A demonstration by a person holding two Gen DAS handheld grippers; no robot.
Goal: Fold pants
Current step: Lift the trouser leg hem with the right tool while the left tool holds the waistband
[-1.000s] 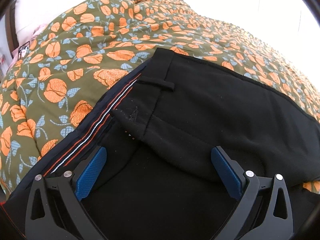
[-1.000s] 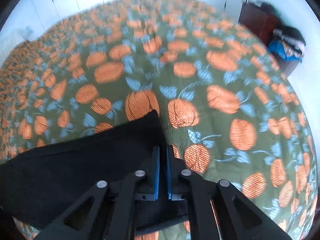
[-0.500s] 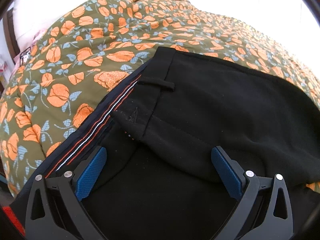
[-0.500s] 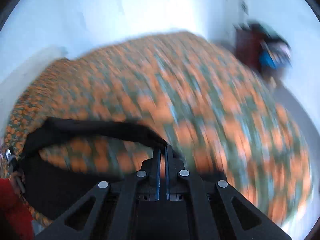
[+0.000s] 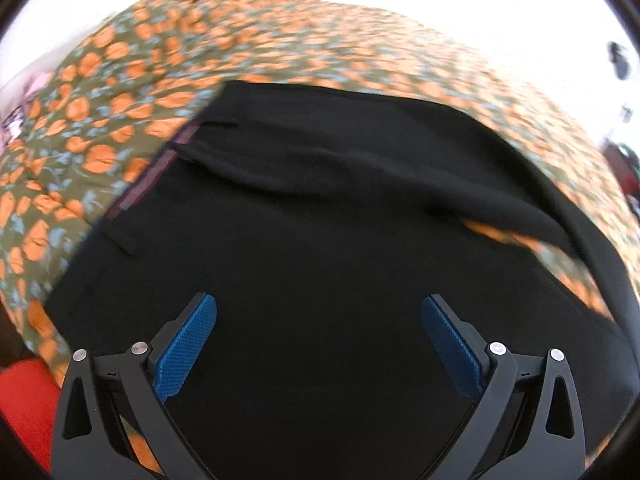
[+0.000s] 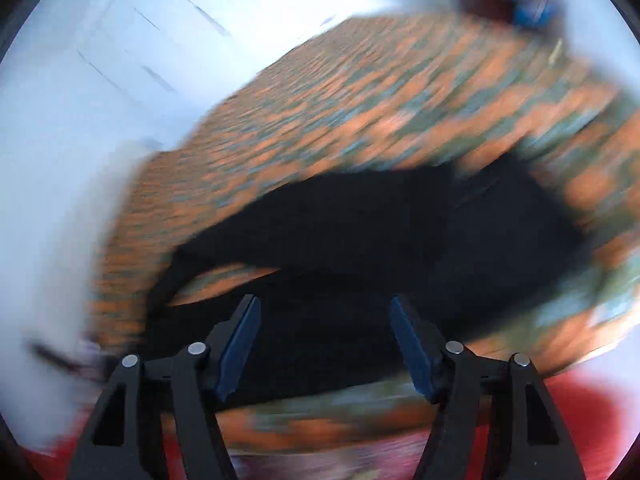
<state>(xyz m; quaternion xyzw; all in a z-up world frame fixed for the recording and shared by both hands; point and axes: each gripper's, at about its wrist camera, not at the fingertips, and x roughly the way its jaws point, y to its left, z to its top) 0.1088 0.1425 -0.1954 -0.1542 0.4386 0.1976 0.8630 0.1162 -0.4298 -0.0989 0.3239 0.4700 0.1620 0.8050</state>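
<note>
Black pants [image 5: 340, 220] lie on an olive bedspread [image 5: 120, 92] with orange flowers. The waistband [image 5: 148, 184] with a red and white inner stripe is at the left. One leg is folded back over the other, with a gap of bedspread [image 5: 508, 240] showing between them. My left gripper [image 5: 318, 312] is open and empty above the pants. My right gripper [image 6: 324, 312] is open and empty over the pants [image 6: 380, 240]; that view is blurred by motion.
A red thing [image 5: 24, 404] sits at the near bed edge, also in the right wrist view [image 6: 572, 412]. White walls [image 6: 100, 80] surround the bed. Dark furniture with a blue item [image 6: 532, 8] stands far right.
My right gripper carried the pant leg end over towards the waist, then opened and let it go. My left gripper pulled back from the waistband and stayed open.
</note>
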